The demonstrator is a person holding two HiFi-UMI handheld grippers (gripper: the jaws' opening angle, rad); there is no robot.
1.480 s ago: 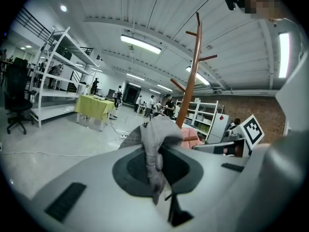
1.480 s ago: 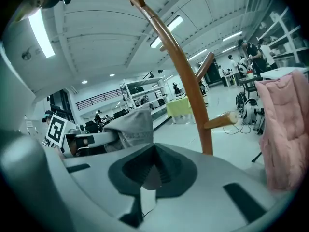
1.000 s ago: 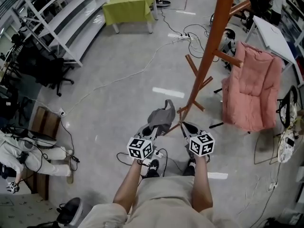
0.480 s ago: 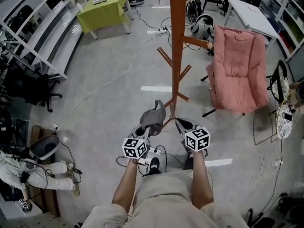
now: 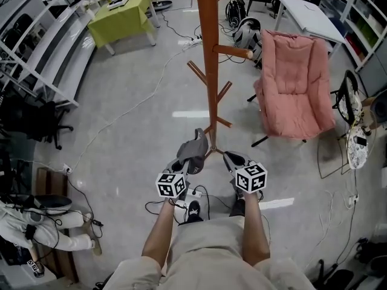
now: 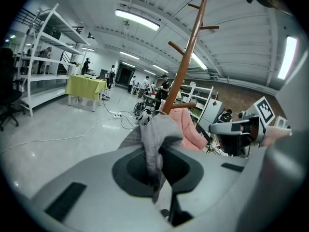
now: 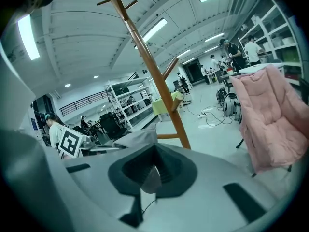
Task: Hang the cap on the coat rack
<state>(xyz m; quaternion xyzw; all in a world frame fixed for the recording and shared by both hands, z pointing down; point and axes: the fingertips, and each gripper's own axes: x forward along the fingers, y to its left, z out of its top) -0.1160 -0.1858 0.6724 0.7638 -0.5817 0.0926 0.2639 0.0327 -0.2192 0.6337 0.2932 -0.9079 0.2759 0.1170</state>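
We are pinching the floppy grey cloth cap [image 5: 195,147] in the left gripper [image 5: 185,161] fingers, right gripper [image 5: 231,158] fingers closed empty; hanging it on the tall brown wooden coat rack [image 5: 209,65] is still pending

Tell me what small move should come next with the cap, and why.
Probably raise the left gripper up and forward toward the coat rack. Its jaws are shut on the grey cap, the rack stands just ahead, and an upper peg sits well above the cap.
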